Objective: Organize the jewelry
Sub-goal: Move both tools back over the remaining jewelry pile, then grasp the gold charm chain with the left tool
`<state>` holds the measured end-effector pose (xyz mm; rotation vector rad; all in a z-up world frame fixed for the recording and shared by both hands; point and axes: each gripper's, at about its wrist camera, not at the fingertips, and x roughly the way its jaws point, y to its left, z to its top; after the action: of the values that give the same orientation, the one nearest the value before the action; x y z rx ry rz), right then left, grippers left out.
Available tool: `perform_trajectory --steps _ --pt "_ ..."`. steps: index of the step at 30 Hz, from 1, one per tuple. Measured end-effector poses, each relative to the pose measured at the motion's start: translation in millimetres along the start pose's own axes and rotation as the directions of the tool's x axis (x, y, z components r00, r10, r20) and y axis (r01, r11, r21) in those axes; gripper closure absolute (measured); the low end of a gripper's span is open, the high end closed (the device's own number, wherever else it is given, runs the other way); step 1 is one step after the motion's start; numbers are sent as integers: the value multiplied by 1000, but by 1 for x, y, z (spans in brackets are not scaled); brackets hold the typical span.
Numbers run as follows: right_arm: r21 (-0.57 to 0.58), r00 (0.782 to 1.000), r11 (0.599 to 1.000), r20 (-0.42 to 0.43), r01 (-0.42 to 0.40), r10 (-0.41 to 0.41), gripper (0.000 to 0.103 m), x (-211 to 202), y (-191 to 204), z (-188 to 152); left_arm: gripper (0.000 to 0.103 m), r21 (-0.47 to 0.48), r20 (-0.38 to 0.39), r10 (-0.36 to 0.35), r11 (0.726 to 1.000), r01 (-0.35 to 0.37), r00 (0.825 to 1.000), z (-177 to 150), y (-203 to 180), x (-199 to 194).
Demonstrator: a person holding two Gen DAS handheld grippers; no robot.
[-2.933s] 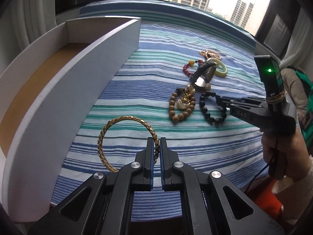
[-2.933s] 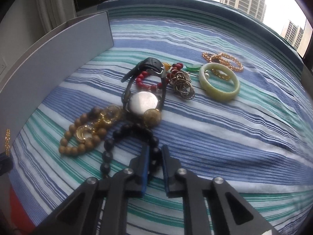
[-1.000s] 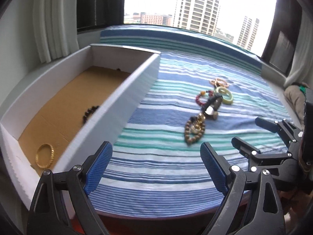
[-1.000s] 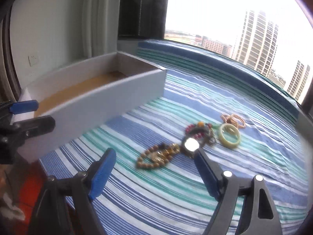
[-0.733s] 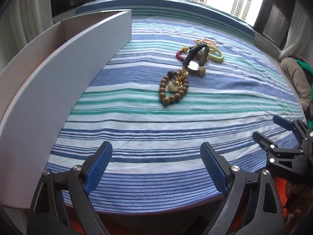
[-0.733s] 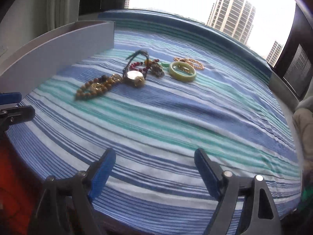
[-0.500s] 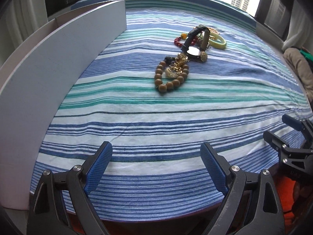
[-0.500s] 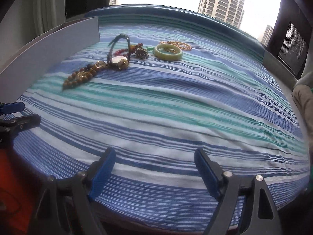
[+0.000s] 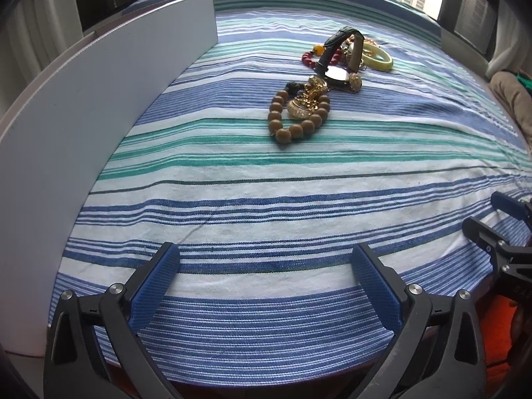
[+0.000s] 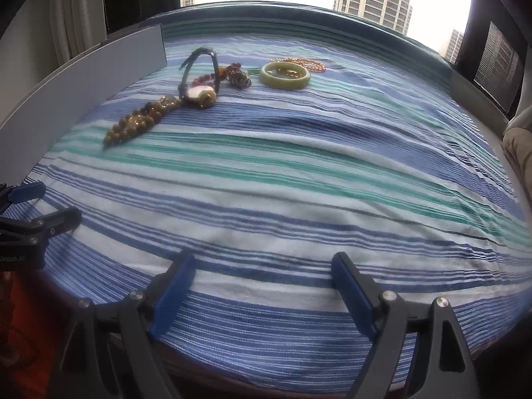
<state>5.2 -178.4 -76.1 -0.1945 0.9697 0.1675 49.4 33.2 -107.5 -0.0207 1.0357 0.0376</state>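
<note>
Left gripper (image 9: pixel 264 274): I had it over the near edge of the striped cloth (image 9: pixel 299 199), pointing steeply down. Its jaws had just been opening to their widest, with nothing between them.

Right gripper (image 10: pixel 261 282): I had it beside the left, also at the near edge. Jaws stood wide apart and empty.

Box (image 9: pixel 99 106): white wall running along the left edge of the cloth; its inside did not show from either camera.

Jewelry, all well apart from both grippers, toward the far side of the cloth:
- Wooden beads (image 9: pixel 292 116): nearest piece, with a gold pendant (image 9: pixel 304 108) lying across them.
- Watch (image 9: pixel 337 74): touching the beads' far end, strap arched upright.
- Red beads (image 9: pixel 311 58): partly under the strap.
- Green bangle (image 10: pixel 285 74): farthest right, a gold chain (image 10: pixel 299 63) partly inside it.

Step in hand, as I judged it: reach for the next piece. The wooden beads looked the best pick, being nearest and closest to the box. I reckoned the left gripper suited them, and that the free near arc of the loop was the place to pinch, clear of the pendant and watch. A slow lift would show whether the tangle came along.
</note>
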Motion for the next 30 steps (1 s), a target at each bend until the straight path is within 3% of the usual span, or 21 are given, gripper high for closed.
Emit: perform_trajectory --steps 18,24,30 --pt "28 1000 1000 -25 -9 10 16 1 -3 -1 1 20 -48 -22 1000 23 999 1 1 3" --pt "22 1000 1000 -27 -14 15 15 2 -4 -1 1 -57 4 -125 991 125 992 14 17 -15" --pt "22 1000 1000 -23 -15 15 15 2 -3 0 3 32 106 -210 978 208 972 66 7 -45"
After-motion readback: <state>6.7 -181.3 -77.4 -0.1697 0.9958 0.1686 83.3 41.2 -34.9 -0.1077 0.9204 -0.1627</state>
